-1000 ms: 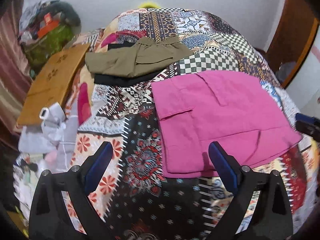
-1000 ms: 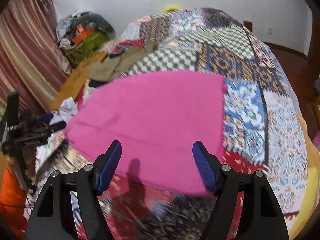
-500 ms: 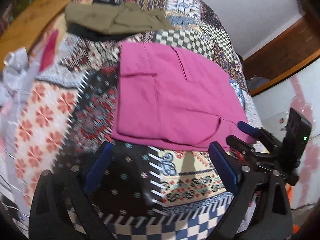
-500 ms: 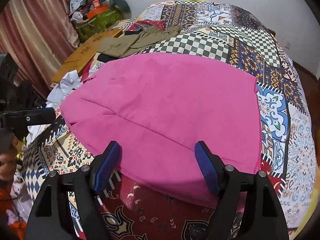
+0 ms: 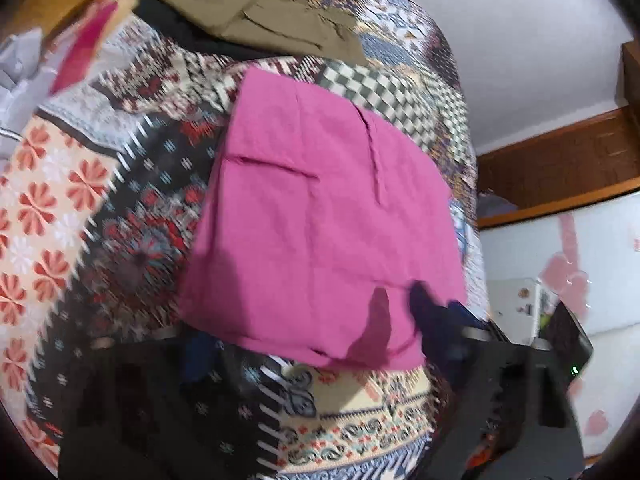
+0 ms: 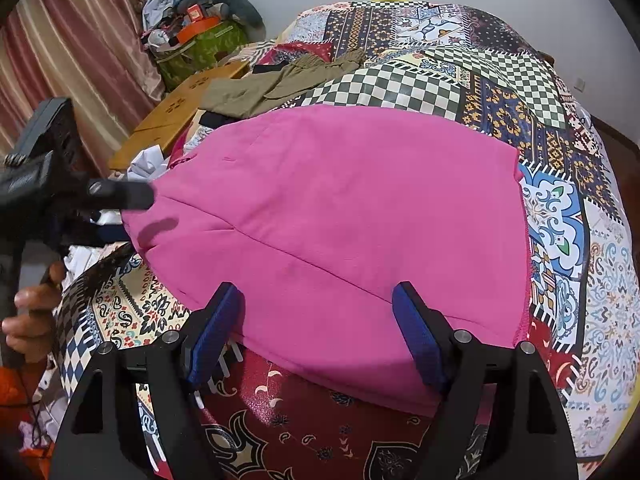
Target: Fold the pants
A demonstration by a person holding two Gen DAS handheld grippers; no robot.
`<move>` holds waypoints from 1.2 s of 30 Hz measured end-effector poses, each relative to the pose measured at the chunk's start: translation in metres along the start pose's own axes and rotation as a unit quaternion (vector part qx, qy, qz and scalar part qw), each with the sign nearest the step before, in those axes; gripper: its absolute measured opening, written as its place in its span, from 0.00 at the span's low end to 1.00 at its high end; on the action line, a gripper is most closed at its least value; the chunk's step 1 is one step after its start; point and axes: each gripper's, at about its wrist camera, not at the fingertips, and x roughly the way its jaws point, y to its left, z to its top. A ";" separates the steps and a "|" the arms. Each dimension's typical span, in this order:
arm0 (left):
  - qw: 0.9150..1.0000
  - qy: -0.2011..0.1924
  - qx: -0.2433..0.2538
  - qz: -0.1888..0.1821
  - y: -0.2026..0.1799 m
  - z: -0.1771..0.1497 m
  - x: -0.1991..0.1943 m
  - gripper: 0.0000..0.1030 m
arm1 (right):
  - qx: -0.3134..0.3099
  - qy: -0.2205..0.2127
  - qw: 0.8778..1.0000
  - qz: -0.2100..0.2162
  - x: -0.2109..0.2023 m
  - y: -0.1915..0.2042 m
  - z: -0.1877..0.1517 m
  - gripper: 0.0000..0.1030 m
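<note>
One pair of pink pants, one olive garment, one patchwork bedspread, one wooden board, two grippers: left, right.

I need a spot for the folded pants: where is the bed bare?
Bare quilt lies right of the pink pants, on the blue-and-white patches, and beyond them on the checkered patch. It is crowded toward the olive pants and the white clutter at the bed's left edge.

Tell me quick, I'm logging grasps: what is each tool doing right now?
Left tool: at the pink pants' corner; too blurred to tell open or closed.
Right tool: open, holding nothing, at the pants' near edge.
</note>
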 end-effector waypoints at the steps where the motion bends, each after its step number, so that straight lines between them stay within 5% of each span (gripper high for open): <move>1: 1.000 -0.006 0.004 0.014 -0.001 0.001 -0.001 0.44 | 0.001 0.000 1.000 0.001 0.000 0.000 0.000 0.76; 2: 1.000 -0.008 0.006 0.018 0.000 0.002 -0.001 0.31 | 0.002 -0.001 1.000 0.001 0.000 0.000 0.000 0.76; 4: 0.999 -0.019 0.014 0.025 0.000 0.003 -0.005 0.26 | 0.003 -0.002 1.000 0.004 -0.001 -0.001 0.000 0.76; 10: 0.988 -0.076 0.095 0.093 -0.022 -0.006 -0.021 0.25 | 0.013 -0.007 1.000 0.009 -0.004 -0.004 -0.001 0.73; 14: 0.950 -0.141 0.195 0.199 -0.052 -0.018 -0.031 0.25 | 0.017 -0.009 1.000 0.012 -0.010 -0.009 -0.006 0.73; 20: 0.882 -0.217 0.299 0.292 -0.086 -0.041 -0.037 0.24 | 0.019 -0.013 1.000 -0.018 -0.024 -0.015 -0.017 0.73; 23: 0.866 -0.239 0.325 0.296 -0.100 -0.047 -0.043 0.24 | 0.027 -0.012 0.999 -0.036 -0.029 -0.025 -0.026 0.73; 27: 0.861 -0.253 0.344 0.277 -0.122 -0.047 -0.048 0.23 | 0.057 -0.014 0.998 -0.035 -0.038 -0.042 -0.037 0.73; 36: 0.901 -0.224 0.342 0.144 -0.173 -0.040 -0.058 0.18 | 0.078 -0.023 0.996 -0.025 -0.039 -0.049 -0.045 0.75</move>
